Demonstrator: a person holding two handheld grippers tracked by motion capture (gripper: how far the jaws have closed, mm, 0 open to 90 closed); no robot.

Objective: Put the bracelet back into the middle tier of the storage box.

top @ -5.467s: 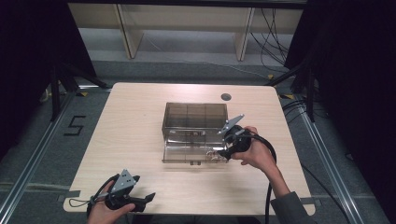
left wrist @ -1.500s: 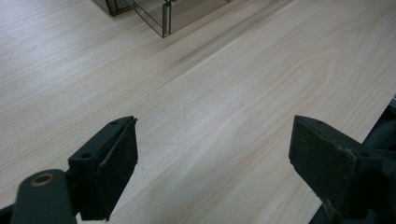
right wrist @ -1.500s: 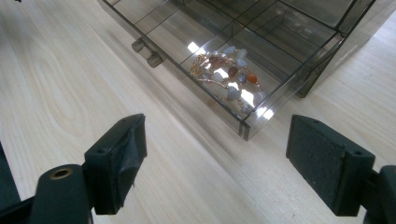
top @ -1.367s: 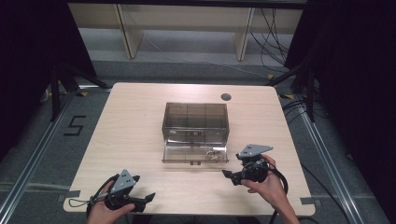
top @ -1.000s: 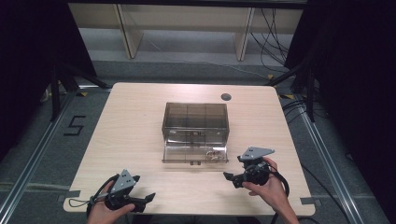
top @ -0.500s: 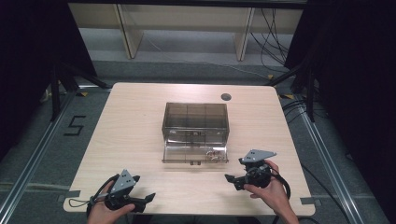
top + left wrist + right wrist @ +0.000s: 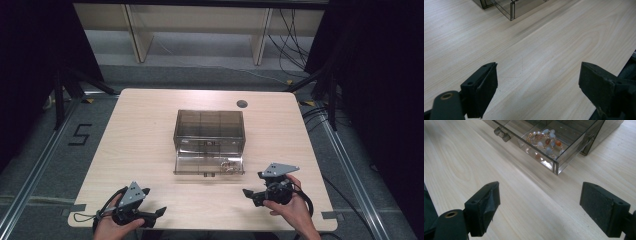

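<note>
Light wood-grain table [image 7: 145, 140], rounded corners, dark round grommet [image 7: 242, 104] near far right edge. Smoky clear drawer box [image 7: 208, 125] sits mid-table; its lower drawer [image 7: 200, 164] is pulled out toward the near side, beaded bracelet [image 7: 546, 141] in the drawer's right end.

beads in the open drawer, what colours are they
The beads are mostly pale blue-grey and pearly white, with a few orange-brown ones on gold links; the right gripper view shows them best.
</note>
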